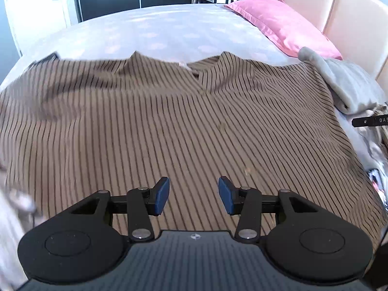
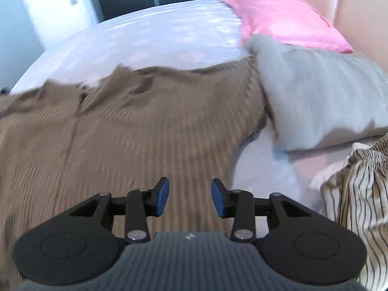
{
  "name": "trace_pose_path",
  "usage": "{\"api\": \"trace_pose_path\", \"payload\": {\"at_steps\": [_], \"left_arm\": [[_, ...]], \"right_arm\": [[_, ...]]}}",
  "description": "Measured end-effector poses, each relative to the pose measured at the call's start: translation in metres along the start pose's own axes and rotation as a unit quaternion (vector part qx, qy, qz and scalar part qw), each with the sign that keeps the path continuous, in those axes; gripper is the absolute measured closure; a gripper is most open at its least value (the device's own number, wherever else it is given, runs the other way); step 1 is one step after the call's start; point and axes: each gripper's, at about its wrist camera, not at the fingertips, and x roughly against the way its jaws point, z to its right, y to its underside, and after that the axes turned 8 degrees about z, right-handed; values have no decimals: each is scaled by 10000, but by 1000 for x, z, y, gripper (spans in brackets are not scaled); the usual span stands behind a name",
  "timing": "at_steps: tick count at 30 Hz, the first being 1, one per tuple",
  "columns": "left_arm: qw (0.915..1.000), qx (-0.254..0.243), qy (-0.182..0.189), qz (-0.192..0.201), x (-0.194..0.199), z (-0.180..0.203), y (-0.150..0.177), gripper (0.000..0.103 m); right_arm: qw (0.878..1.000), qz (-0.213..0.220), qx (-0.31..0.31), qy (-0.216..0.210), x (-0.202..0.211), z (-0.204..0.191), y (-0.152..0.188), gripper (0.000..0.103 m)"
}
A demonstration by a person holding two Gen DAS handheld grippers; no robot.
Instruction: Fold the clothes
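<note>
A brown pinstriped shirt (image 1: 169,121) lies spread flat across the bed (image 1: 145,29), collar toward its far edge. Both grippers, left (image 1: 194,195) and right (image 2: 189,197), hover with jaws apart, empty. Only the right view shows a crumpled cream striped garment (image 2: 359,194).

A brown shirt (image 1: 169,111) with thin dark stripes covers a pale bedspread (image 1: 150,31); pink pillow (image 1: 278,21) at two o'clock, grey garment (image 2: 320,101) beside it.

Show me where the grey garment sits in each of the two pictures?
Left wrist view: the grey garment lies at the right edge, beside the brown striped shirt.
Right wrist view: it fills the upper right, overlapping the shirt's edge.
Shared landmark: the pink pillow just behind it.
</note>
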Motion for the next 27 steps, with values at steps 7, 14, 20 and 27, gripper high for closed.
{"api": "trace_pose_path", "payload": {"at_steps": [7,14,20,27], "left_arm": [[9999,-27,-90,-97,-72,4,-31,60],[9998,-184,-18,-73,-138,11,-79,60],[9999,15,-82,144,-193,13,-143,60],[9943,956,445,167,-257,28,-213,48]], "right_arm": [[9967,242,-747,225,-49,50,-42,61],[9956,481,-763,249,-102,74,-90,61],[9948,644,-745,272,-145,80,-126,61],[9952,722,-636,153,-186,80,-146,61]]}}
